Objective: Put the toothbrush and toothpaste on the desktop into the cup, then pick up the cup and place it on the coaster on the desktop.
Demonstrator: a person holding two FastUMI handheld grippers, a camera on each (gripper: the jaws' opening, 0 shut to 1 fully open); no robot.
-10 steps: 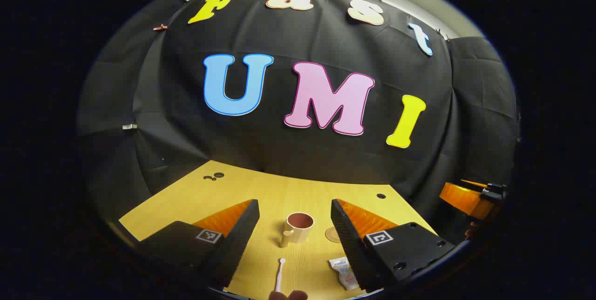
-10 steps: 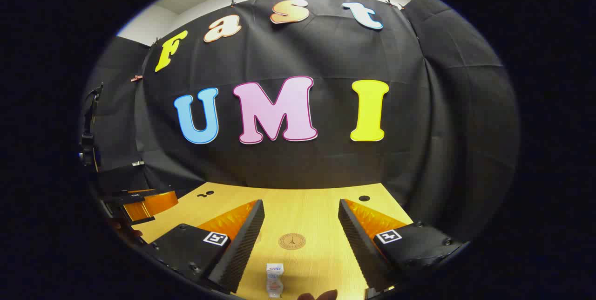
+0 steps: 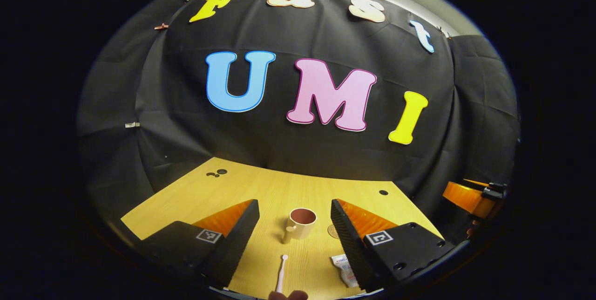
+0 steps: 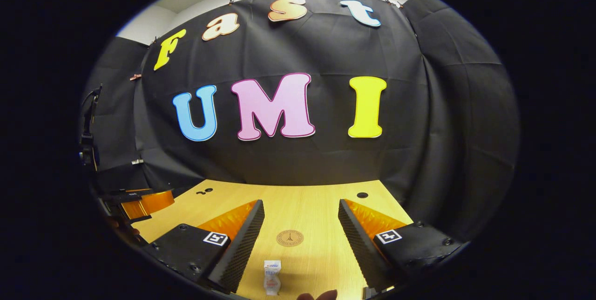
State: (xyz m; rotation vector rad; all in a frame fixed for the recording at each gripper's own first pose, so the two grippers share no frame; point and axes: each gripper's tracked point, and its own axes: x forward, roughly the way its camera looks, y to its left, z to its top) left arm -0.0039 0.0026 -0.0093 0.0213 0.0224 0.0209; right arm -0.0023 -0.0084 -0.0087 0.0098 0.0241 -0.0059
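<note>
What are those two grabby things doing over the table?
A person holds both grippers open above the desktop, gripping nothing. The left gripper lines up over the toothbrush, with the cup just beyond. The right gripper faces the toothpaste and coaster. Nothing is in the cup yet.

The left gripper (image 3: 294, 218) carried two wedge-shaped fingers (image 3: 242, 239) whose inner faces were ribbed in fine rows. Each finger sat on a flat matte block bearing a small square black-and-white marker, and the block on one side showed round screw holes. The right gripper (image 4: 300, 218) was built the same: ribbed wedge fingers (image 4: 358, 239), square markers, and blocks fastened with visible screws near their outer edges.
</note>
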